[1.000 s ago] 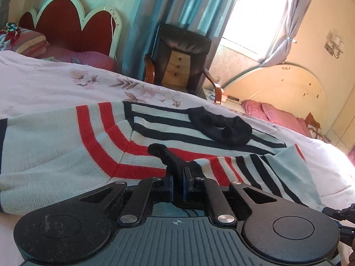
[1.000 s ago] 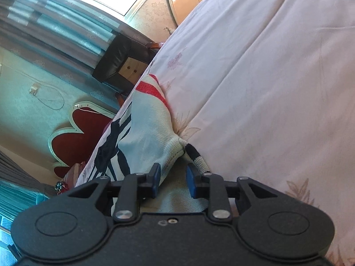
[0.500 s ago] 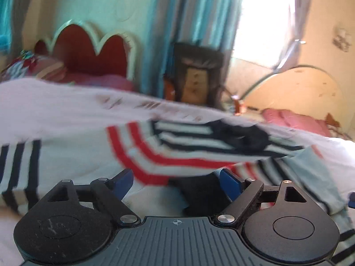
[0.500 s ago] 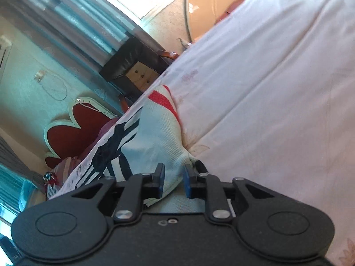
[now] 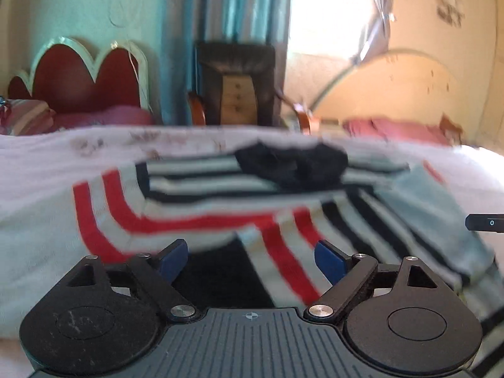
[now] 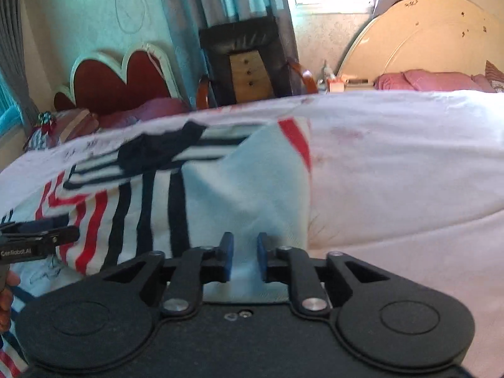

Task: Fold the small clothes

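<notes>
A striped knit sweater (image 5: 220,195), pale with red and dark bands and a black collar (image 5: 293,163), lies on the bed with one sleeve folded across its front. My left gripper (image 5: 252,256) is open and empty just above the sweater's near edge. My right gripper (image 6: 242,253) is nearly closed, with pale sweater fabric (image 6: 242,195) lying between its blue fingertips (image 6: 227,252). The left gripper also shows at the left edge of the right wrist view (image 6: 34,239).
The sweater lies on a white flowered bedsheet (image 6: 409,163). A red scalloped headboard (image 5: 78,75) and pillows stand at the back left. A dark armchair (image 5: 236,85) stands behind the bed. A second bed with pink pillows (image 5: 393,126) is at the back right.
My left gripper has opened and let go of the sleeve cuff, then pulled back a little. My right gripper has swung level while staying on the sweater's edge.
</notes>
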`<action>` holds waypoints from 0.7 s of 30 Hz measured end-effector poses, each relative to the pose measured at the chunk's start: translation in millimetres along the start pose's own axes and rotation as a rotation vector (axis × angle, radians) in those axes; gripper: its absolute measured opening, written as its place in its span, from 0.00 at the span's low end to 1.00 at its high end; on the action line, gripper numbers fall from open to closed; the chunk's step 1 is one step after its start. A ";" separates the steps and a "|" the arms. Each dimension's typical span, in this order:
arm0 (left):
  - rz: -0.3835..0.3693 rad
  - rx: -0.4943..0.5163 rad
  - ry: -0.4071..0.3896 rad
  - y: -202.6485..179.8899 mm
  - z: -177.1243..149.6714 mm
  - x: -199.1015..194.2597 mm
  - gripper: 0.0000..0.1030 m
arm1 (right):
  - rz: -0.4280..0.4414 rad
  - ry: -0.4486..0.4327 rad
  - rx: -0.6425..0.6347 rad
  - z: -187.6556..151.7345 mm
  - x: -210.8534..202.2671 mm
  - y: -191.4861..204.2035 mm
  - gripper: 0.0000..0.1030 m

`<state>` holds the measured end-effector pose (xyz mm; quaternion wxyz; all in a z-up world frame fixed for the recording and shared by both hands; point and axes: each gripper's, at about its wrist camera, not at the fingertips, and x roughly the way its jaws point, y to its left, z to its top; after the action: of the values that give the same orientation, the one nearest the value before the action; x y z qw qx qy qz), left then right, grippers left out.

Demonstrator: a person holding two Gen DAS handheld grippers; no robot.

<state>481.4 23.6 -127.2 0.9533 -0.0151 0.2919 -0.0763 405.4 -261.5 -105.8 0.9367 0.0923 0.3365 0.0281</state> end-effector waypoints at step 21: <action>0.185 -0.042 0.068 11.1 2.7 60.3 0.86 | -0.017 0.011 0.218 48.8 92.6 -82.6 0.07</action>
<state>533.7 25.2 -159.2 0.9452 -0.0056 0.3258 0.0176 507.1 -339.4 -142.6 0.9194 0.1908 0.3437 -0.0159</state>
